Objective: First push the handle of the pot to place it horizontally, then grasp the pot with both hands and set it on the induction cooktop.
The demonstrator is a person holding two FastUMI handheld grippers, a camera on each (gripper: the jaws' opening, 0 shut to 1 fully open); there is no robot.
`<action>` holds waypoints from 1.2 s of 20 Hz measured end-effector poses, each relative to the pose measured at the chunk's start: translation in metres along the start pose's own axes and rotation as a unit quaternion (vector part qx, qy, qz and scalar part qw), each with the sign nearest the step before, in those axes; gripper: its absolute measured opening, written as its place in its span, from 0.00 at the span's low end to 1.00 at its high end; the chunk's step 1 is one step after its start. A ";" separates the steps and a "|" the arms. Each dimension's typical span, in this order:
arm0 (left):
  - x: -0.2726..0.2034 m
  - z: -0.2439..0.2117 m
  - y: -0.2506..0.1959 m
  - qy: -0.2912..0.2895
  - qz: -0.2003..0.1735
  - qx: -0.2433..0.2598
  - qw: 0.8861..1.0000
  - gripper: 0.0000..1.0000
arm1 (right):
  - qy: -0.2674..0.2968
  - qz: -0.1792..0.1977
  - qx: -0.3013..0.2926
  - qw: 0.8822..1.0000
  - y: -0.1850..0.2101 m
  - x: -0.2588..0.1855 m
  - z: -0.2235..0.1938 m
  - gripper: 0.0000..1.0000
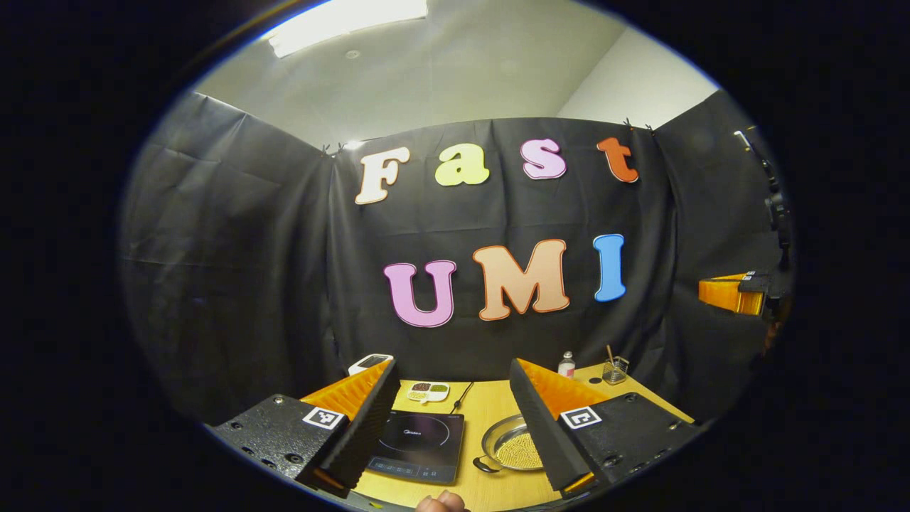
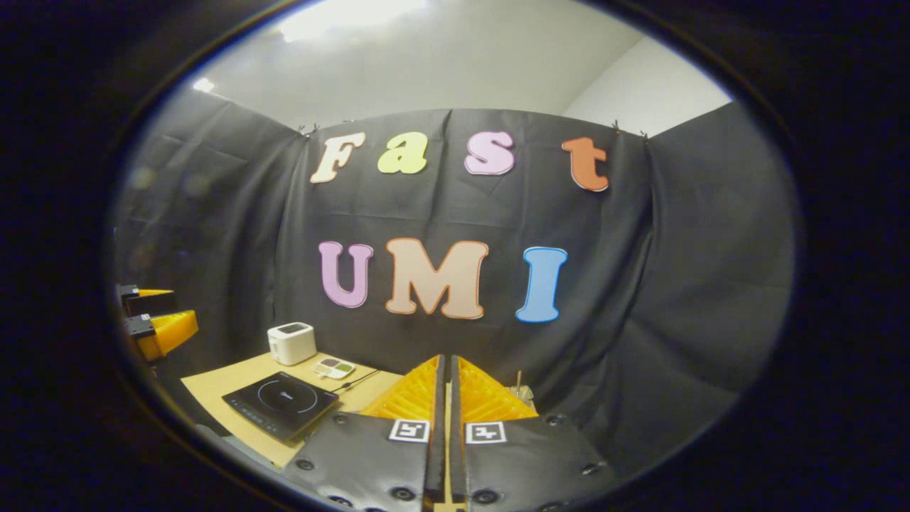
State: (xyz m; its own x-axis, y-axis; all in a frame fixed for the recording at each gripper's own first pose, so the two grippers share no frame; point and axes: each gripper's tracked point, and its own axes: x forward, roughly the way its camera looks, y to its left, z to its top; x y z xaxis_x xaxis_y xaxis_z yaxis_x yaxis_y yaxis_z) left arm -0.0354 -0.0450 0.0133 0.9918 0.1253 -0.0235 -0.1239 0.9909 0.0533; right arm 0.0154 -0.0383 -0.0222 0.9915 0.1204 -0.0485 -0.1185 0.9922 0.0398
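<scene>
1. Briefly, left gripper view: left gripper (image 1: 451, 419) was held above the table (image 1: 490, 412), fingers spread wide, nothing gripped; pot (image 1: 513, 446) was seen just right of induction cooktop (image 1: 418, 444).
2. Right gripper view: right gripper (image 2: 448, 398) fingers were pressed almost together, empty; induction cooktop (image 2: 281, 403) was seen at lower left.

Both gripper views look from above the bench's (image 1: 490, 416) near edge toward the black cloth wall (image 1: 284, 270), the right view from farther right; both share the cooktop (image 1: 419, 444).

A shallow metal pot (image 1: 513, 448) with a black side handle sits on the worktop (image 1: 483, 412) just beside the flat black induction cooktop (image 1: 419, 444)
</scene>
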 end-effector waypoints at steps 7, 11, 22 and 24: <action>-0.010 0.004 -0.005 -0.002 0.019 0.012 1.000 0.95 | 0.044 0.054 0.079 0.994 0.009 0.006 -0.030 0.03; -0.008 0.004 -0.001 0.004 0.027 0.022 0.999 0.98 | 0.054 0.079 0.074 0.993 0.020 0.011 -0.044 0.02; 0.057 -0.028 0.078 -0.002 0.001 0.020 1.000 1.00 | 0.124 0.054 0.068 0.989 0.093 0.056 -0.105 0.01; 0.077 -0.037 0.106 -0.008 -0.009 0.025 1.000 1.00 | 0.142 0.041 0.080 0.986 0.122 0.066 -0.120 0.02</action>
State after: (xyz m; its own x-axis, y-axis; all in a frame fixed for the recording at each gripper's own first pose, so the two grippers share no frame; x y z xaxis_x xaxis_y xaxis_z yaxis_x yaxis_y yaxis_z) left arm 0.0265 0.0711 -0.0194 0.9944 0.1053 -0.0094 -0.1038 0.9893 0.1029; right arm 0.0597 0.0952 -0.1400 0.9213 0.2276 -0.3153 -0.1655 0.9632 0.2119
